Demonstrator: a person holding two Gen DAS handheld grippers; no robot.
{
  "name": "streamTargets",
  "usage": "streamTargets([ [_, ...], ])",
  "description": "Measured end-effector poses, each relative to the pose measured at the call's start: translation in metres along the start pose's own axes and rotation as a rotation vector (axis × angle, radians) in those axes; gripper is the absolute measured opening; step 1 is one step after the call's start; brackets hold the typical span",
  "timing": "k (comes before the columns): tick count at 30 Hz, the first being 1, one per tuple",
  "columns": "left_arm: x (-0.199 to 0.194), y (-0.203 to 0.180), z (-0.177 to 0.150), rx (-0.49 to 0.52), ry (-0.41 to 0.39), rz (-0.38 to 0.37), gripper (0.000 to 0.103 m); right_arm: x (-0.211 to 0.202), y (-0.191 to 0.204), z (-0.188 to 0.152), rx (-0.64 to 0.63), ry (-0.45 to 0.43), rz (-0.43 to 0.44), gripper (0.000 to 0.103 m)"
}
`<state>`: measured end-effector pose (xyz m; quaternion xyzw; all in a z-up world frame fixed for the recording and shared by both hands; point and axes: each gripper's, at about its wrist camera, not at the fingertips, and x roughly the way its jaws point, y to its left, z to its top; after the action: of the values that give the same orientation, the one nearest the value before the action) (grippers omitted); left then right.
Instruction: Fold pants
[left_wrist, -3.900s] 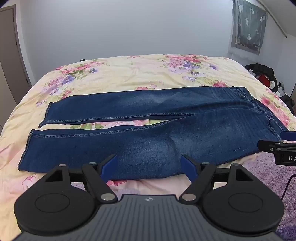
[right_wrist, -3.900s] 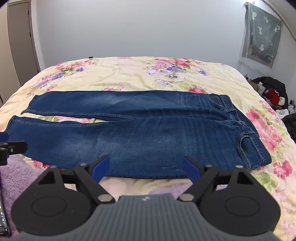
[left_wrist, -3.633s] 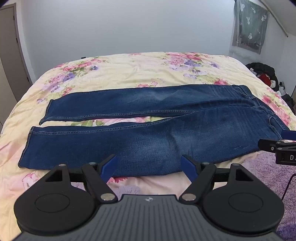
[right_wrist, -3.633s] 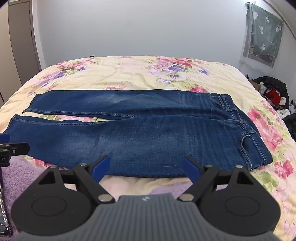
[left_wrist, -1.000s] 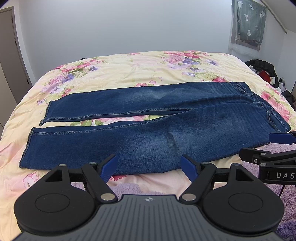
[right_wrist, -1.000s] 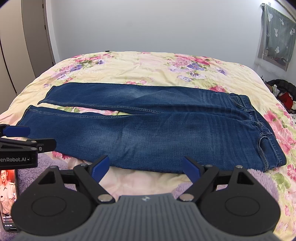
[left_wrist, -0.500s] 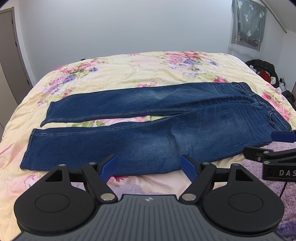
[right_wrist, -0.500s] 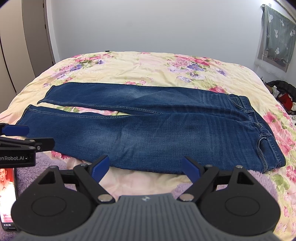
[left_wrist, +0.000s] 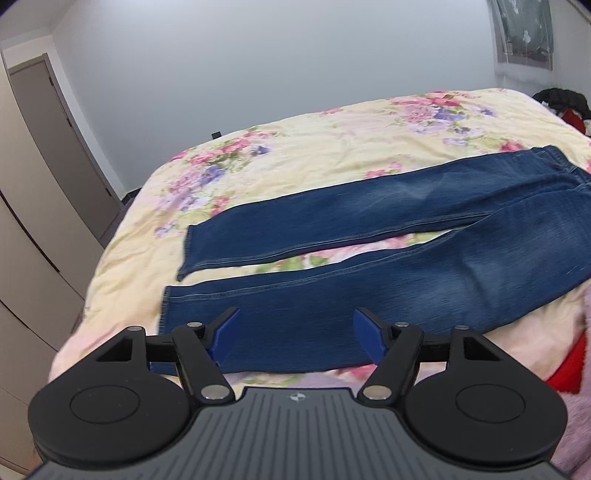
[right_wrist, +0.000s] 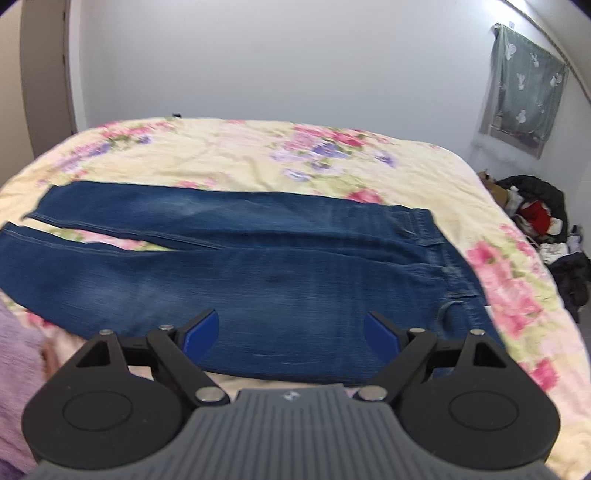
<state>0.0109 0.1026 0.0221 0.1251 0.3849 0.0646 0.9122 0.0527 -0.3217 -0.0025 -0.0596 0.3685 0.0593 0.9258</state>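
Light: even, soft daylight, bright, no glare.
Shadows: faint, under the jeans (left_wrist: 388, 295) edge at 6 o'clock.
Blur: right wrist view smeared by motion; bedspread (right_wrist: 258, 155) flowers soft.
Edges: fisheye bending, dark corners at 11 and 1 o'clock.

Blue jeans (left_wrist: 388, 280) flat on floral bed (left_wrist: 332, 147), 2 legs slightly apart; left gripper (left_wrist: 295, 332) above near leg hem, jaws closing, nothing between fingers (left_wrist: 225, 332).
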Motion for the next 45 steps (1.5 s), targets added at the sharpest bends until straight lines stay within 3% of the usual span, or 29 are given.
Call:
streamTargets([
  [4,0.011,0.021,0.000,0.098,0.018,0.025,0.077,0.008,-0.046,0.012,-0.035,0.009,-0.058,0.082],
  [12,0.062,0.032,-0.015,0.403,0.063,0.030,0.076,0.037,-0.121,0.033,-0.267,0.086,-0.152,0.080],
  [14,0.084,0.035,-0.026,0.471,0.098,0.013,0.076,0.049,-0.140,0.031,-0.291,0.136,-0.164,0.062],
  [17,0.121,0.039,-0.042,0.538,0.187,0.014,0.076,0.063,-0.167,0.021,-0.327,0.210,-0.175,0.047],
  [22,0.167,0.041,-0.071,0.628,0.308,0.006,0.076,0.073,-0.196,0.001,-0.426,0.299,-0.182,0.033],
  [24,0.183,0.039,-0.080,0.645,0.344,0.019,0.076,0.077,-0.205,-0.004,-0.453,0.325,-0.186,0.032],
  [27,0.202,0.038,-0.089,0.633,0.362,0.034,0.076,0.084,-0.210,-0.013,-0.509,0.351,-0.180,0.032],
  [30,0.213,0.036,-0.091,0.611,0.356,0.070,0.066,0.097,-0.206,-0.024,-0.575,0.364,-0.158,0.032],
  [32,0.212,0.032,-0.090,0.610,0.339,0.078,0.034,0.104,-0.198,-0.033,-0.638,0.365,-0.136,0.032],
  [35,0.205,0.030,-0.085,0.609,0.317,0.106,0.009,0.112,-0.179,-0.044,-0.741,0.353,-0.070,0.032],
  [40,0.176,0.049,-0.065,0.414,0.230,0.121,0.005,0.126,-0.154,-0.067,-0.917,0.372,0.006,0.033],
  [42,0.166,0.054,-0.058,0.359,0.214,0.131,0.005,0.132,-0.148,-0.076,-0.961,0.371,0.026,0.038],
  [43,0.163,0.056,-0.054,0.335,0.210,0.135,0.005,0.133,-0.146,-0.080,-0.981,0.359,0.027,0.045],
  [45,0.156,0.059,-0.048,0.286,0.201,0.143,0.005,0.138,-0.143,-0.088,-1.023,0.336,0.022,0.048],
])
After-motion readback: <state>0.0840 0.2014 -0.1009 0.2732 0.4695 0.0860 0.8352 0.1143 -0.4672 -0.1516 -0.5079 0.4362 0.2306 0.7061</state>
